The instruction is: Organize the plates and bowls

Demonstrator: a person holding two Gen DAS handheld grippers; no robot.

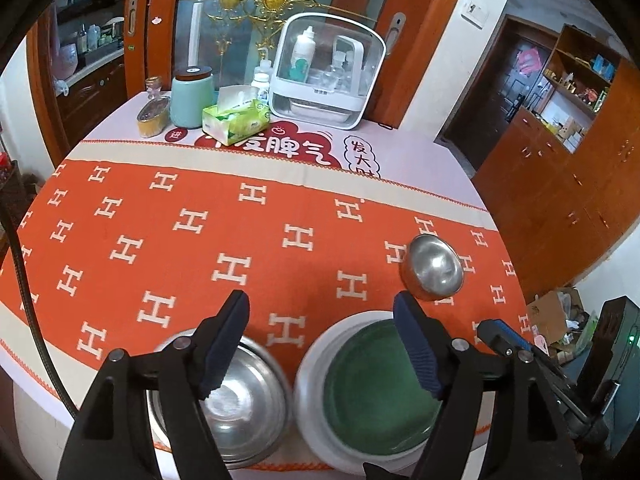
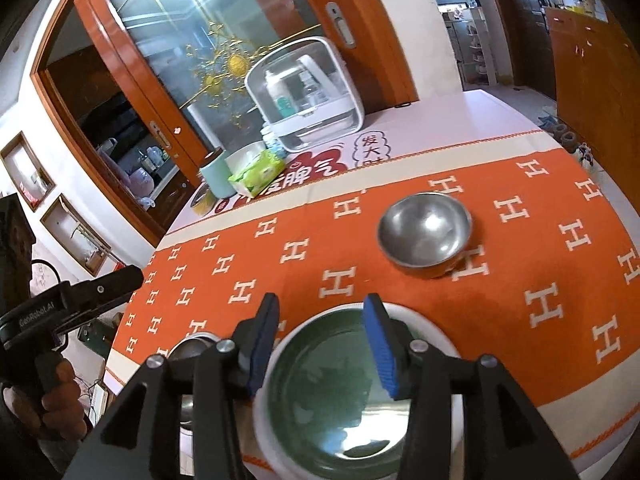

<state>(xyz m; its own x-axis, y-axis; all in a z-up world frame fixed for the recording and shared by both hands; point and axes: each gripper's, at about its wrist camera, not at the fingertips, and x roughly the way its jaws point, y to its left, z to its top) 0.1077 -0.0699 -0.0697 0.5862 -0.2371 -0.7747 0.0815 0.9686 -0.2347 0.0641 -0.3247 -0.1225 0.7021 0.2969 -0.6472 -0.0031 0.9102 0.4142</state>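
A white plate with a green centre [image 1: 360,392] sits at the near edge of the orange cloth, also in the right wrist view [image 2: 320,400]. A large steel bowl [image 1: 244,408] stands just left of it; only part of it shows in the right wrist view [image 2: 192,348]. A small steel bowl [image 1: 432,268] stands further back on the right, also in the right wrist view [image 2: 424,232]. My left gripper [image 1: 320,312] is open and empty above the gap between the large bowl and the plate. My right gripper [image 2: 320,316] is open and empty above the plate's far rim.
At the table's far end stand a white plastic organiser box [image 1: 324,68], a green tissue pack [image 1: 236,120], a mint canister [image 1: 192,96] and a small tin [image 1: 154,116]. Wooden doors and cabinets [image 1: 560,184] surround the table. The orange cloth [image 1: 180,240] covers the near half.
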